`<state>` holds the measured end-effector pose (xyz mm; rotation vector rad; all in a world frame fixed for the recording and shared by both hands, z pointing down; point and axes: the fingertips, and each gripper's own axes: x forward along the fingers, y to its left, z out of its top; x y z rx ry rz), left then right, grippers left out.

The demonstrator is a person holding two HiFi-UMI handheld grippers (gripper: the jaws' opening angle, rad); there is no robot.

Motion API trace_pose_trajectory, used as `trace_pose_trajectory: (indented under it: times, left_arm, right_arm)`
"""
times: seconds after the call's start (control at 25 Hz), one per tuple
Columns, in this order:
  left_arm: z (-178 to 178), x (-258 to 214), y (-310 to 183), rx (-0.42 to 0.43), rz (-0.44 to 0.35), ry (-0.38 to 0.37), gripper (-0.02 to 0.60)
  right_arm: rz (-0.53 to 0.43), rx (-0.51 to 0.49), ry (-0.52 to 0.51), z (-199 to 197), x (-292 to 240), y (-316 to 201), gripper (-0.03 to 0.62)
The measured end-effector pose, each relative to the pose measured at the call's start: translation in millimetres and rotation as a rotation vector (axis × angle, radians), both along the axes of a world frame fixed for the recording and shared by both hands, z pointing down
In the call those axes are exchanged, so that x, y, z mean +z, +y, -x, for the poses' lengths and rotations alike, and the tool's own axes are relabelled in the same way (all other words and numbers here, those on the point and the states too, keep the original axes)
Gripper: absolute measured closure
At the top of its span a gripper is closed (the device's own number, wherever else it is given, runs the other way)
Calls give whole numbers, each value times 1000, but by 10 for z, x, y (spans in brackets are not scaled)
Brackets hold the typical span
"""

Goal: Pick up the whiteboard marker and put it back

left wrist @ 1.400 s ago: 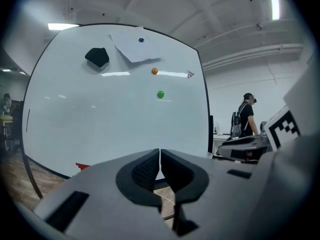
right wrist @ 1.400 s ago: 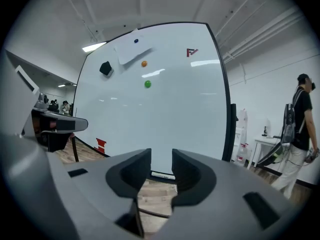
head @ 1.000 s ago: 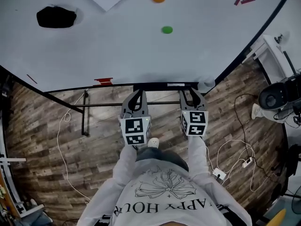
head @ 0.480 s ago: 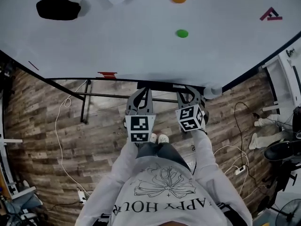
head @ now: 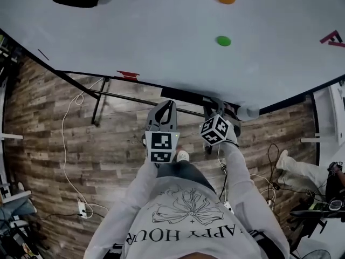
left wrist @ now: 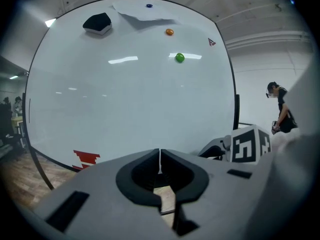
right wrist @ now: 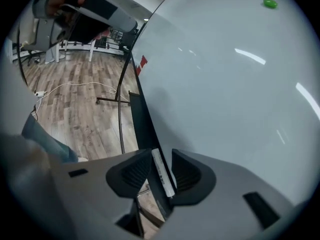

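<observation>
From above the right gripper (head: 218, 106) hides the whiteboard marker (right wrist: 165, 176), a slim white barrel lying along the black tray ledge (right wrist: 142, 129) under the glossy whiteboard (right wrist: 225, 84), between ribbed dark jaws that have just been closing but don't touch it, while the left gripper (left wrist: 160, 156) is pinched together on nothing.

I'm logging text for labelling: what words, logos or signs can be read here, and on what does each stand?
"APPY HOUR": white shirt print, upside down in the head view; its start seems hidden.
Red angular logo on the white whiteboard: a sign, no readable letters.
Red stepped mark at the whiteboard's lower edge: no words.
White whiteboard marker: dark print, too small to read.
</observation>
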<state>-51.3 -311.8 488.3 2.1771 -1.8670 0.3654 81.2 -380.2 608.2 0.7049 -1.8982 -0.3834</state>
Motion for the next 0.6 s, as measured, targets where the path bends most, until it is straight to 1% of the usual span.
trace_pose_trajectory:
  times: [0.24,0.44,0.6]
  left_arm:
    - [197,94,30,-66,21,-1,572]
    - [294,139,82,-103,33,3,572]
    - [361,191,154,-134,48,10,572]
  right_arm:
    - [49,-6,72,-2,272,-101,473]
    - [75,-49,165,-23,403,-114,471]
    - [72,-51,206,2,453,-161,476]
